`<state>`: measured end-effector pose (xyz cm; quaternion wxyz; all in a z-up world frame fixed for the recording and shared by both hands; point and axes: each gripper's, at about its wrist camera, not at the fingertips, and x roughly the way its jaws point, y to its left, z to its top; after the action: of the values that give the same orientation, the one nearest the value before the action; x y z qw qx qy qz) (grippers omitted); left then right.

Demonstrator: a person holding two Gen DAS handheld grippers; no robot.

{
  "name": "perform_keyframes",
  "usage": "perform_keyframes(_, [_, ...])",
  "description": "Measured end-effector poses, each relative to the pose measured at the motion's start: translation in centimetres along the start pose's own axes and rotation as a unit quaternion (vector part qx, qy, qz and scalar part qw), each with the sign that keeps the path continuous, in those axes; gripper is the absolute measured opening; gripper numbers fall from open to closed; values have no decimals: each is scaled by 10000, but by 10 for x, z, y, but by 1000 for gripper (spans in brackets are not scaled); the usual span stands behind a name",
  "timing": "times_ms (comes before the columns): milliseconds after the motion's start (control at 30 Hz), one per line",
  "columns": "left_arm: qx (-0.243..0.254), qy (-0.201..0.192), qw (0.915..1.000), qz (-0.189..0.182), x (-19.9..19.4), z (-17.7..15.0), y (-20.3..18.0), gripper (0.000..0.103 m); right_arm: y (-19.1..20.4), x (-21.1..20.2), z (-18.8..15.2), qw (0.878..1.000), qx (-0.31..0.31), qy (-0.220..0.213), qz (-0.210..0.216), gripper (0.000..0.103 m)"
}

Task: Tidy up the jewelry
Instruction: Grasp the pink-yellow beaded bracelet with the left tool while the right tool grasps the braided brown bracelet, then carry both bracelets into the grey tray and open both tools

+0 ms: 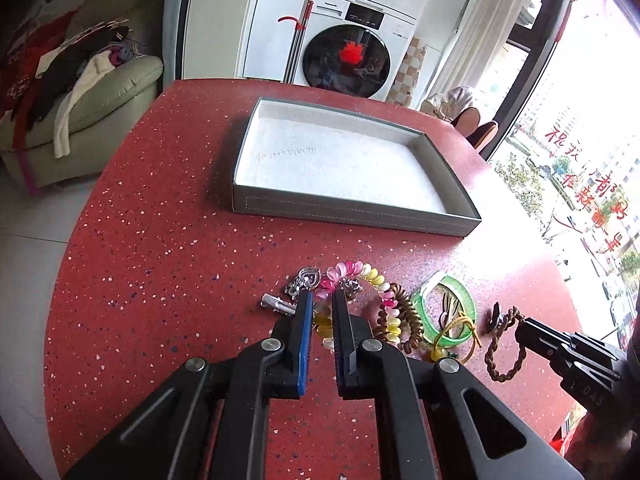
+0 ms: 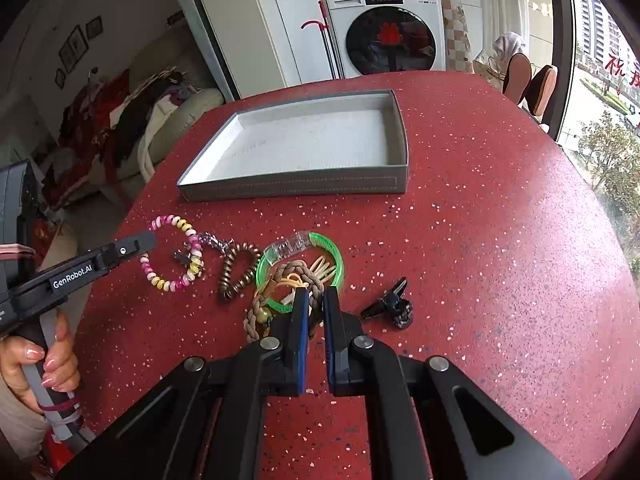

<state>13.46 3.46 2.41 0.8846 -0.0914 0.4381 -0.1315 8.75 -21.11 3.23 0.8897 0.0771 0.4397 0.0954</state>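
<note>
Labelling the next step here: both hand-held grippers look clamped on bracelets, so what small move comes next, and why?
Probably carry both toward the grey rectangular tray and release inside. The left hand-held gripper is shut on the pink-and-yellow coiled bracelet, the right hand-held gripper on the brown braided cord bracelet, and the tray's white liner looks bare.

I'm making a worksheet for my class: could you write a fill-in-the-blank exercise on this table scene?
1. The grey rectangular tray holds ___ pieces of jewelry.
2. The left gripper is shut on the pink-and-yellow ___ bracelet.
3. The right gripper pinches a brown ___ cord.
4. The tabletop is speckled ___.

Missing: no; coil; braided; red
</note>
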Motion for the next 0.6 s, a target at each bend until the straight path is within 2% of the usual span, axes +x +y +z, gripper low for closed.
perform_keyframes(267, [-26, -76, 9998, -198, -5, 44, -5, 28, -4, -1, 63, 9995, -112, -257, 166, 8])
perform_keyframes(433, [167, -241, 9996, -22, 1, 86, -9, 28, -3, 4, 109, 9985, -258, -430, 210, 8])
perform_keyframes(600, [172, -295, 9994, 30, 20, 129, -12, 28, -4, 27, 152, 9984, -233, -427, 298, 8])
